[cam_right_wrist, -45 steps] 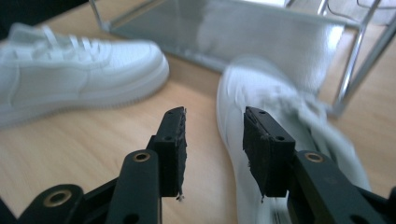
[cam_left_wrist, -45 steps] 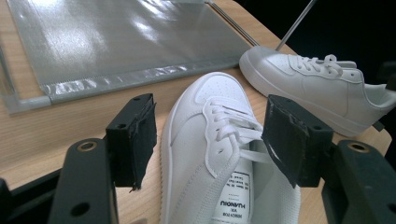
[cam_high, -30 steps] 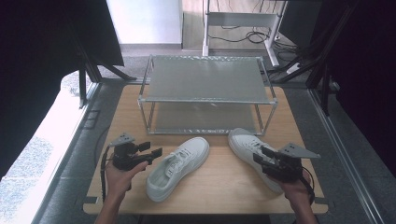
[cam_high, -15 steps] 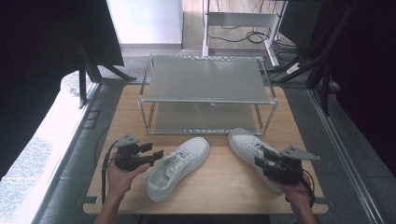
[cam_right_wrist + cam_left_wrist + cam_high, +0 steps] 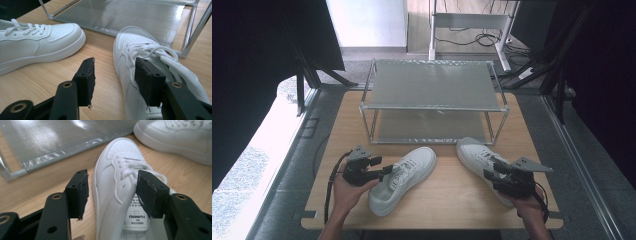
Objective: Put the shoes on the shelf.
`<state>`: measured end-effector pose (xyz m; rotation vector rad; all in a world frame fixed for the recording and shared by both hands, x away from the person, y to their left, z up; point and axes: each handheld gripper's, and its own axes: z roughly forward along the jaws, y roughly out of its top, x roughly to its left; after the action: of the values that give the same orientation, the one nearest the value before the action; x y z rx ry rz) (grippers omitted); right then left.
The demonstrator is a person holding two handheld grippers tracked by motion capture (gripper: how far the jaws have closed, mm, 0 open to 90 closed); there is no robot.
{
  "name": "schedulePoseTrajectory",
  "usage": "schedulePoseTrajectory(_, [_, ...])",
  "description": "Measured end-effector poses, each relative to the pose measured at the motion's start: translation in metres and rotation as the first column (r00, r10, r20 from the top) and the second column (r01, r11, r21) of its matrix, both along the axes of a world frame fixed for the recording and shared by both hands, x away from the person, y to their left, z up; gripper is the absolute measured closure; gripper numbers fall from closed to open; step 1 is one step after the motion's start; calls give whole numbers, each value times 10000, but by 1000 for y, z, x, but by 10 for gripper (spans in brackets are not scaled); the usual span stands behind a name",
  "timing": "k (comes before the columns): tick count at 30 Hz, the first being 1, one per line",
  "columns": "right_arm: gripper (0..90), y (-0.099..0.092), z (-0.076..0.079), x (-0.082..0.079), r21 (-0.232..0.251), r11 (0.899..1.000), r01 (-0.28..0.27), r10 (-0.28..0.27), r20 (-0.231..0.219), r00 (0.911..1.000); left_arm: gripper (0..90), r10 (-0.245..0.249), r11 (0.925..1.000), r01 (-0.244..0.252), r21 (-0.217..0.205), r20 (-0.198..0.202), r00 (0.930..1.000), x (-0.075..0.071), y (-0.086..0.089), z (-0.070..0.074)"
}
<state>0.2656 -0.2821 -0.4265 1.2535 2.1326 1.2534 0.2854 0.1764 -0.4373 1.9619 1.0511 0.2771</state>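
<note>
Both hands are lining up grasps on a pair of smooth white leather sneakers lying on the wooden tabletop before the metal rack (image 5: 432, 90). The left gripper (image 5: 112, 192) is straddling the left sneaker's (image 5: 404, 177) collar; its jaws have just been closing and are not yet pressing. The right gripper (image 5: 115, 80) is open around the right sneaker's (image 5: 479, 160) side. Next, I'd judge, both must squeeze, then lift.

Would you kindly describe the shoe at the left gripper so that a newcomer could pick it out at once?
Start at the two-tier metal rack standing on the wooden table. Two white sneakers lie in front of it, and the one meant, the left sneaker, is nearer the person's left hand. Unlike the right sneaker, its toe points toward the rack's middle, and the left gripper straddles its side wall at the collar.
</note>
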Motion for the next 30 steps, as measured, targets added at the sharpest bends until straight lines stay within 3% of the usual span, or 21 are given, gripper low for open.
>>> schedulePoseTrajectory(5, [514, 0, 0, 0, 4, 10000, -11, 11, -4, 10000, 469, -69, 9979, 72, 645, -55, 10000, 0, -7, -3])
schedulePoseTrajectory(11, [514, -1, -1, 0, 39, 10000, -48, 48, -22, 10000, 523, -243, 9965, 264, 799, -265, 9994, 1, -11, -8])
schedulePoseTrajectory(18, [515, -3, -1, 1, 97, 9999, -42, 42, -15, 10000, 599, -150, 9881, 215, 1525, -434, 9989, 3, -19, -14])
schedulePoseTrajectory(19, [515, -3, -1, 2, 65, 10000, -58, 58, -25, 10000, 611, -85, 9837, 176, 1790, -513, 9986, 4, -22, -15])
schedulePoseTrajectory(21, [515, -4, -1, 2, 50, 10000, -62, 62, -29, 10000, 640, -102, 9826, 203, 1844, -555, 9984, 5, -23, -15])
schedulePoseTrajectory(27, [508, -9, 7, 5, 29, 10000, 2, -2, 118, 9999, 685, -4, 9653, 212, 2605, -797, 9968, 8, -32, -17])
schedulePoseTrajectory(28, [508, -9, 7, 5, 29, 10000, 2, -2, 118, 9999, 696, -4, 9653, 212, 2605, -797, 9968, 8, -32, -17])
schedulePoseTrajectory(30, [501, -16, 15, 7, 35, 9999, 164, -164, 223, 9996, 722, 145, 9560, 152, 2929, -990, 9950, 10, -36, -20])
